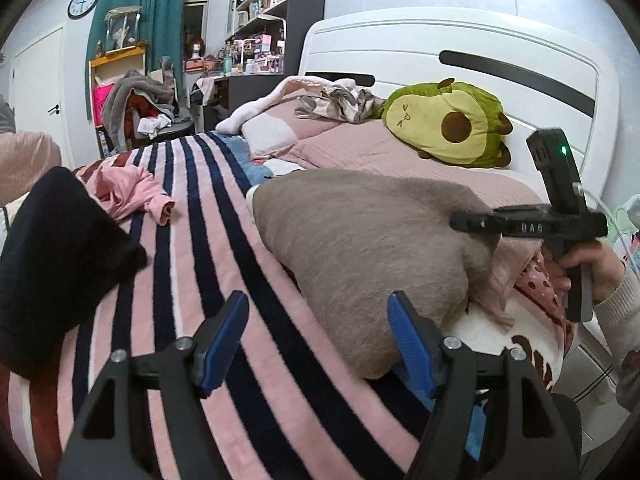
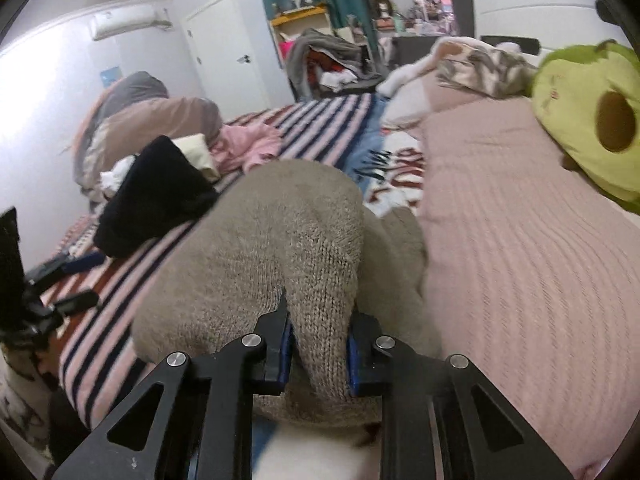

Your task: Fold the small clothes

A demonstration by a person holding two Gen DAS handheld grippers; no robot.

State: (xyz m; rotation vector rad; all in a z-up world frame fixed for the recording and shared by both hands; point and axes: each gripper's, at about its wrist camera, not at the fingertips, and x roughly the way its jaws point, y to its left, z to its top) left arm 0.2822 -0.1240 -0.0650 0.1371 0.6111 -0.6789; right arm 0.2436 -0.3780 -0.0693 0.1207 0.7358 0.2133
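Observation:
A taupe knit sweater [image 1: 360, 248] lies bunched on the striped blanket [image 1: 192, 264]. In the right wrist view my right gripper [image 2: 320, 344] is shut on a fold of that sweater [image 2: 280, 248] and lifts it. My left gripper [image 1: 316, 336] is open and empty, just left of the sweater's near edge. The right gripper also shows in the left wrist view [image 1: 560, 224], at the sweater's right end, its jaws hidden there. The left gripper shows at the left edge of the right wrist view [image 2: 76, 280].
A black garment [image 1: 60, 264] lies left on the blanket, a pink garment [image 1: 128, 192] beyond it. An avocado plush [image 1: 448, 120] rests on the pink pillows [image 1: 360, 148] by the white headboard [image 1: 480, 56]. A heaped duvet [image 2: 148, 120] lies at the bed's far end.

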